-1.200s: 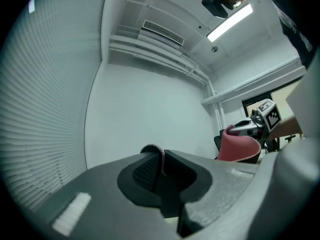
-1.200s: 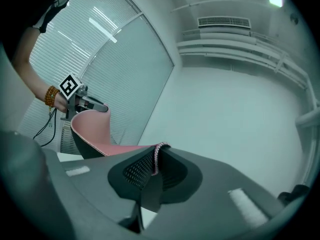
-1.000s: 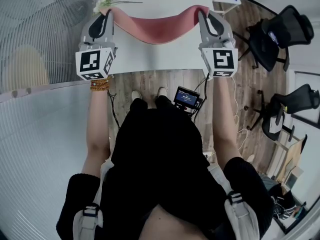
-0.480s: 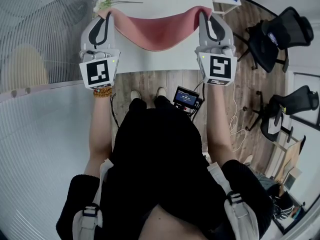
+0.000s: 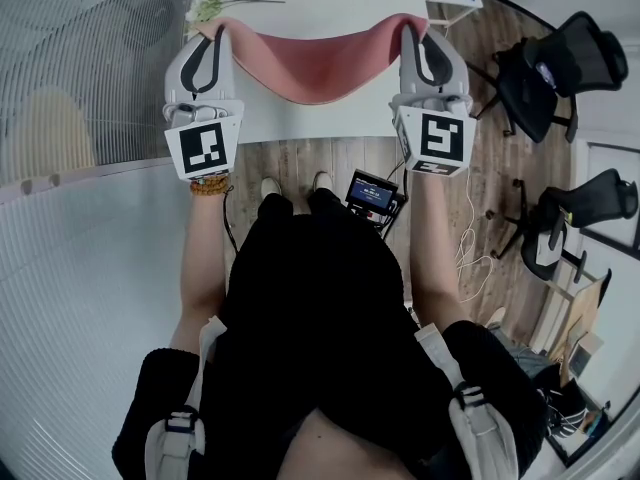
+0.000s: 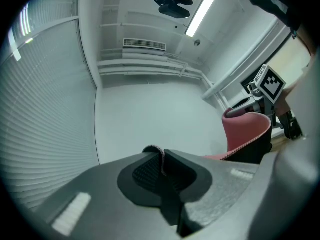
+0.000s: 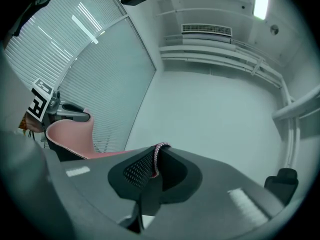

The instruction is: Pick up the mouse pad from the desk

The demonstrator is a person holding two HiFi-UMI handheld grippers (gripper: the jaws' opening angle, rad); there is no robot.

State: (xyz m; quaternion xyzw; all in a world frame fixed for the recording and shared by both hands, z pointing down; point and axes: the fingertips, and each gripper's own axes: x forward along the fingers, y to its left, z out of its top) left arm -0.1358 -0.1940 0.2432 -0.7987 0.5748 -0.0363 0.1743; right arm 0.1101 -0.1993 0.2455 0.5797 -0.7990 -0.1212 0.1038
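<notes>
A pink mouse pad (image 5: 315, 63) with a black underside hangs in a sagging curve above the white desk (image 5: 300, 113), held by two corners. My left gripper (image 5: 213, 30) is shut on its left corner and my right gripper (image 5: 408, 28) is shut on its right corner. The left gripper view shows the pad's stitched edge (image 6: 161, 156) pinched between the jaws, with the far end of the pad (image 6: 248, 129) curling up by the other gripper. In the right gripper view the stitched edge (image 7: 157, 156) is clamped the same way, and the pad (image 7: 70, 134) runs off to the left.
A sprig of pale flowers (image 5: 215, 6) lies on the desk's far left corner. Black office chairs (image 5: 555, 63) stand on the wood floor to the right. A frosted glass partition (image 5: 80, 98) runs along the left. A small screen device (image 5: 372, 196) hangs at the person's waist.
Both grippers have drawn back toward the person and risen a little, carrying the pad's corners; the pad hangs higher above the desk.
</notes>
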